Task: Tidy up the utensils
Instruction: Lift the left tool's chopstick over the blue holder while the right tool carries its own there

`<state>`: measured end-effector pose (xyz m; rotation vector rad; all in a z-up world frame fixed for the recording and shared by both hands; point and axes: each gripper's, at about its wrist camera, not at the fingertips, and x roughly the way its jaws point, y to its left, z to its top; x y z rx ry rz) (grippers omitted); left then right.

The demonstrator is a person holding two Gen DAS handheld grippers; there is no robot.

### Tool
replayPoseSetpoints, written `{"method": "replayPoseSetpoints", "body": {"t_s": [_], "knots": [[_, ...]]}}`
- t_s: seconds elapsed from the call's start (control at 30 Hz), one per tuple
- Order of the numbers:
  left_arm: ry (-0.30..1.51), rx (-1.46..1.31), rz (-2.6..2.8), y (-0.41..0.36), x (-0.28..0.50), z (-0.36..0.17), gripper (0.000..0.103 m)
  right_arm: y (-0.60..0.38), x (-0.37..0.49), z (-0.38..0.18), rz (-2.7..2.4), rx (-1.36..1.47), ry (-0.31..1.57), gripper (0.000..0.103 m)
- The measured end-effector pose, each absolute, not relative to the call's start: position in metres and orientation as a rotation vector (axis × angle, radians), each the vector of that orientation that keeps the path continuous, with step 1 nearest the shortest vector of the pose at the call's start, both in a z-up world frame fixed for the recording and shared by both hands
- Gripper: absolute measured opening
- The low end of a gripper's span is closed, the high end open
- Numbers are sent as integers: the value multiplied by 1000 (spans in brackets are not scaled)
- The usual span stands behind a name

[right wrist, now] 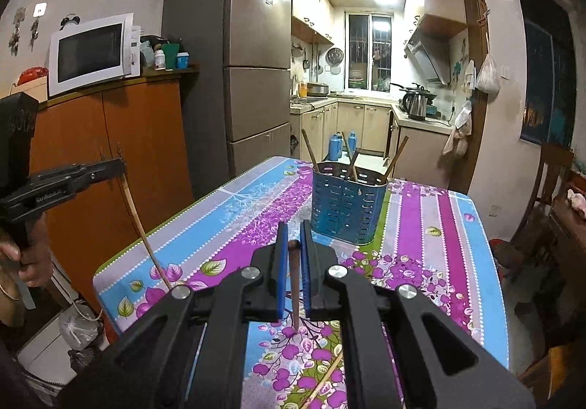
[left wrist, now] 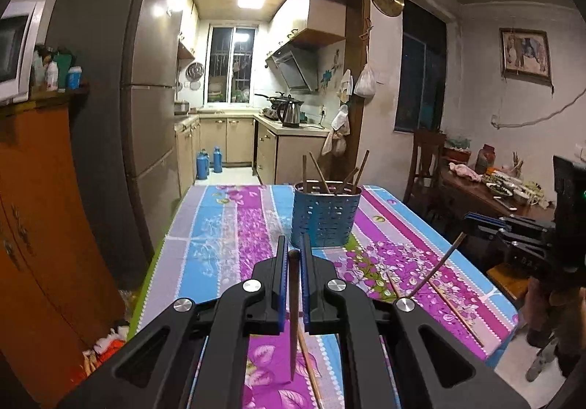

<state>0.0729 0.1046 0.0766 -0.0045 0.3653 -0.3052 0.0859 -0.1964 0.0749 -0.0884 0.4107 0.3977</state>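
A blue perforated utensil holder (left wrist: 325,214) stands on the floral tablecloth, with several brown chopsticks leaning in it; it also shows in the right wrist view (right wrist: 346,206). My left gripper (left wrist: 293,251) is shut on a dark brown chopstick (left wrist: 293,313) that hangs down between its blue pads, above the table, short of the holder. My right gripper (right wrist: 294,244) is shut on another brown chopstick (right wrist: 294,284), also above the table. Loose chopsticks (left wrist: 454,310) lie on the cloth at the right. One more loose chopstick (right wrist: 324,379) lies under the right gripper.
The table (left wrist: 219,225) has a left edge next to an orange cabinet (left wrist: 44,211). A fridge (right wrist: 249,61) stands behind it, and a kitchen doorway lies beyond. A wooden chair and a cluttered side table (left wrist: 487,185) stand at the right.
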Motion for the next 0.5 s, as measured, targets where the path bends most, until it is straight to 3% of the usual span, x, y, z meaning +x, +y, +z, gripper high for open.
{"method": "replayPoseSetpoints", "body": {"t_s": [0.5], "knots": [[352, 13, -424, 58, 124, 113, 8, -218, 114, 107, 398, -25, 428, 5]]}}
